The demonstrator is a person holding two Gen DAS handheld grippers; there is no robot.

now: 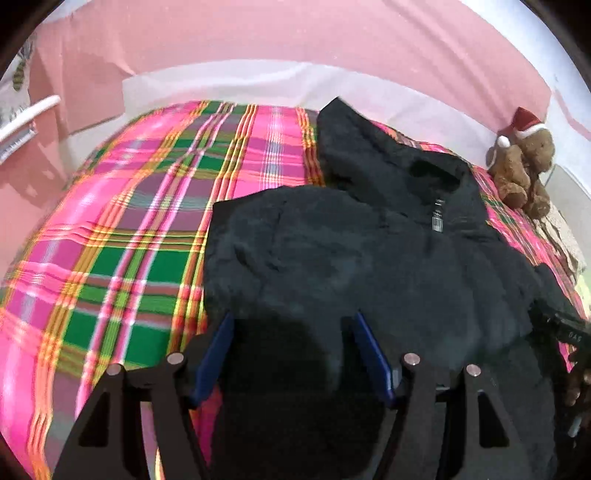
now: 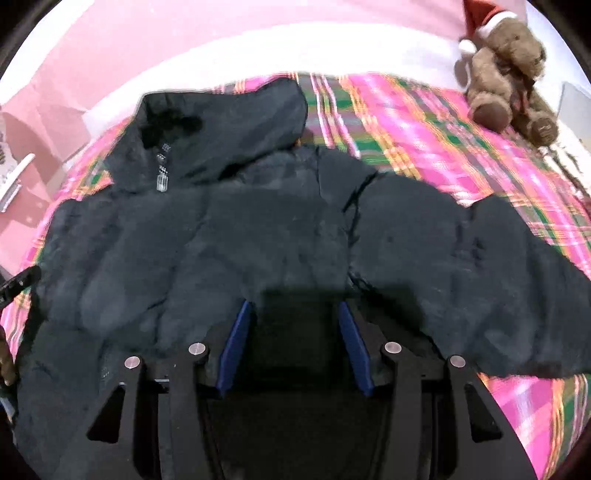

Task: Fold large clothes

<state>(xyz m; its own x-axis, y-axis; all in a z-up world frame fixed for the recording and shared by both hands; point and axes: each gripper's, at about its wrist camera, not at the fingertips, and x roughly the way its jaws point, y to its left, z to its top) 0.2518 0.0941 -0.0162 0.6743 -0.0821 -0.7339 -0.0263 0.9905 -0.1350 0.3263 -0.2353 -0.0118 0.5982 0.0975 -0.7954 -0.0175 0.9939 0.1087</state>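
Dark hooded jacket lies spread on a bed covered with a pink, green and yellow plaid blanket, its hood toward the far edge by a white strip of bedding and a pink wall. One sleeve stretches toward the bed's right side. The left gripper hangs over the jacket's left part, blue-padded jaws standing apart with only dark cloth beneath them; nothing looks pinched. The right gripper hangs over the jacket's near middle, jaws likewise parted and holding nothing. A brown teddy bear in a red Santa hat sits at the far right corner.
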